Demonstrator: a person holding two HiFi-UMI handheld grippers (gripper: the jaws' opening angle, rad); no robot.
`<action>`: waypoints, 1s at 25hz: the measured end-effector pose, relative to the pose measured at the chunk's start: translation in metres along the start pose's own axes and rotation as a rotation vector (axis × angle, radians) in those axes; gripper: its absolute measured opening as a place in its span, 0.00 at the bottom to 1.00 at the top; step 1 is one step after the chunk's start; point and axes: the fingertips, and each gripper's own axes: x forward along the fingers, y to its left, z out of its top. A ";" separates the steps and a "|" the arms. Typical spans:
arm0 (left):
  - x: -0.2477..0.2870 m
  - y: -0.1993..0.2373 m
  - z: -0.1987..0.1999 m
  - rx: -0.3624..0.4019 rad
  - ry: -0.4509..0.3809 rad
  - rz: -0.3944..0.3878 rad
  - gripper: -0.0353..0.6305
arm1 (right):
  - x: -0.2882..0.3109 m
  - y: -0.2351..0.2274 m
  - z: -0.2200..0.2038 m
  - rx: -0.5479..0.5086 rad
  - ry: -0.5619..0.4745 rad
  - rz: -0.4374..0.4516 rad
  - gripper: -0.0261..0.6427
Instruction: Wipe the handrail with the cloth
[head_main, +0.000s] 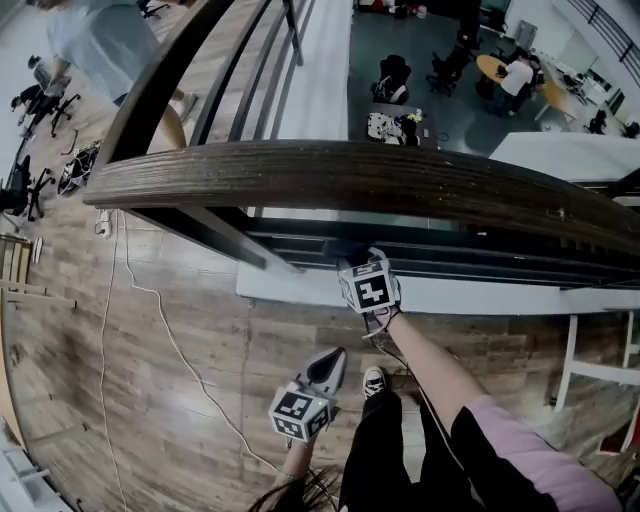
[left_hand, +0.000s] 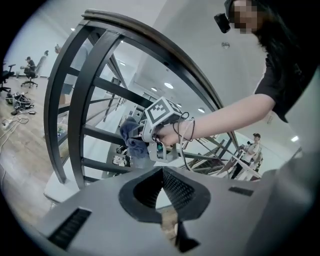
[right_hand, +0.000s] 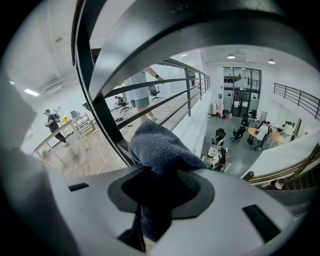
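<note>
One blue-grey terry cloth (right_hand: 159, 146) is bunched in the closed jaws of the right gripper (right_hand: 162, 175), which reaches forward on an outstretched arm, just below the single dark wooden handrail (head_main: 350, 175), against its black metal bars (head_main: 300, 238). The left gripper (left_hand: 162, 171) hangs low by the person's legs, its jaws together and empty. Wood-plank floor (head_main: 150, 400) lies underfoot, and an open office lies below.

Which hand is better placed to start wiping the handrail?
Right. The right hand-held gripper holds the cloth, raised near the bars below the handrail; the left hand-held gripper hangs lower, empty.
</note>
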 end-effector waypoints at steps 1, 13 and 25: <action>0.000 -0.002 -0.002 0.001 0.002 -0.004 0.06 | 0.000 -0.002 -0.002 -0.009 0.005 -0.006 0.19; 0.012 -0.033 -0.009 0.054 0.021 -0.051 0.06 | -0.033 -0.071 -0.042 -0.023 0.010 -0.096 0.19; 0.059 -0.107 -0.018 0.120 0.076 -0.131 0.06 | -0.119 -0.211 -0.091 0.044 0.005 -0.219 0.19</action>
